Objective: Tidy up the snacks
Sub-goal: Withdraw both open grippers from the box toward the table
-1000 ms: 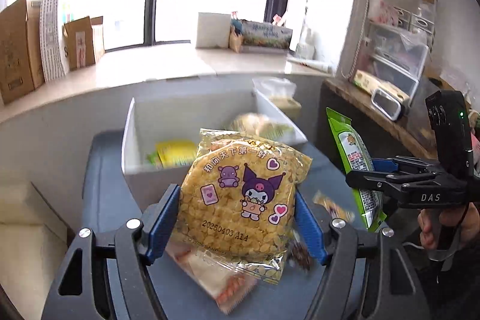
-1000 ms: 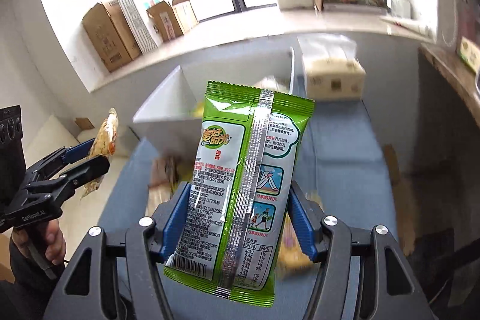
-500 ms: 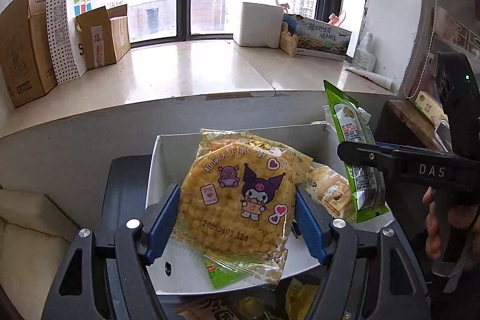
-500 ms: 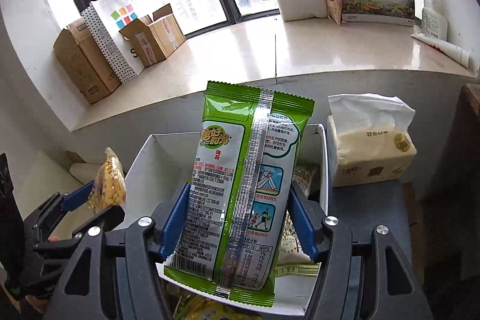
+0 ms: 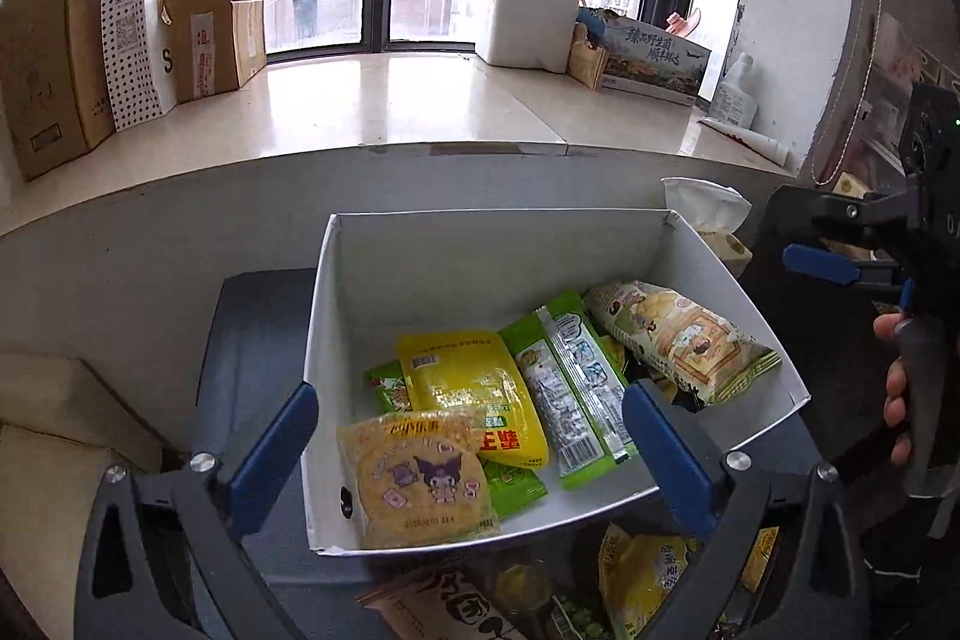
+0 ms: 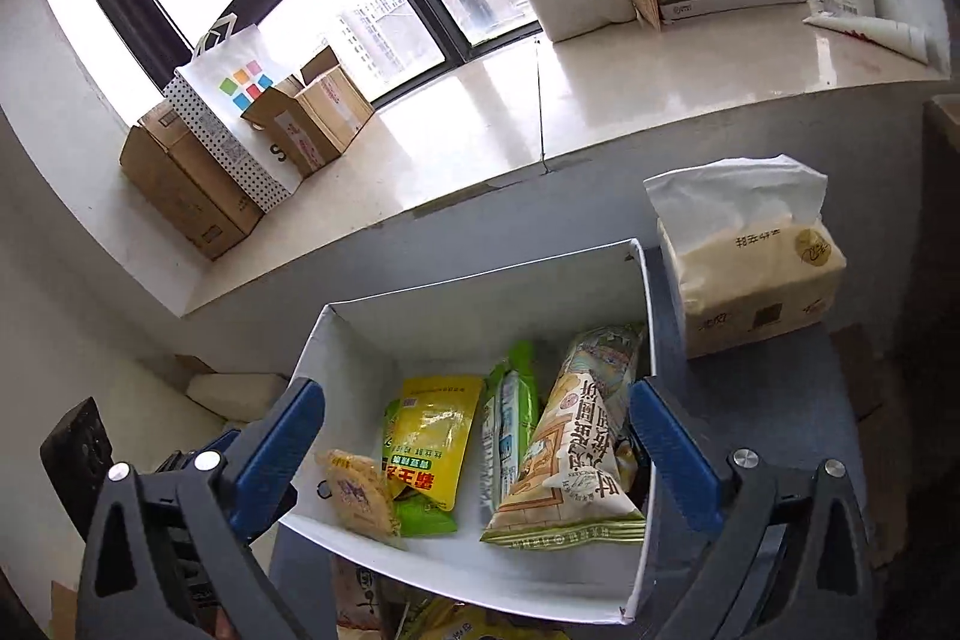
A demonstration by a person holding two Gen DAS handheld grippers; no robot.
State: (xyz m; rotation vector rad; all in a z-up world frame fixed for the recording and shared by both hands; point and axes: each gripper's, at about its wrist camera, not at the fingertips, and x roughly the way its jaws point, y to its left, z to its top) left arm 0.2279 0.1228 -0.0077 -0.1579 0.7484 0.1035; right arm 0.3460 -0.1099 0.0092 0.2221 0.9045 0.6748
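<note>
1. Here, in the left wrist view, the left gripper [image 5: 468,436] hangs over the near edge of the white box [image 5: 480,262]. Its blue fingers [image 5: 273,451] stand wide apart; the jaws have just been opening, and nothing is pinched between them.
2. The round corn cake packet [image 5: 420,478] lies in the near left corner of the box, partly over a yellow packet [image 5: 474,388]. To the right of that lie a green seaweed packet [image 5: 570,388] and a beige chip bag [image 5: 678,334], the bag leaning on the right wall.
3. More snack bags [image 5: 642,574] lie on the grey surface in front of the box, below the fingers.
4. The right gripper [image 5: 840,244] shows at the right edge of this view, held by a hand [image 5: 897,388], beside the box's right wall.
5. In the right wrist view, the right gripper [image 6: 477,451] is over the same box [image 6: 480,304]. Its fingers [image 6: 672,460] are spread wide, the jaws having just been opening, with nothing gripped.
6. The seaweed packet [image 6: 510,424] lies inside between the yellow packet [image 6: 429,436] and the chip bag [image 6: 576,454]. The corn cake packet [image 6: 357,490] sits at the near left.
7. A tissue pack [image 6: 750,268] stands just beside the box's right wall. The left gripper [image 6: 198,460] is partly visible at lower left.
</note>
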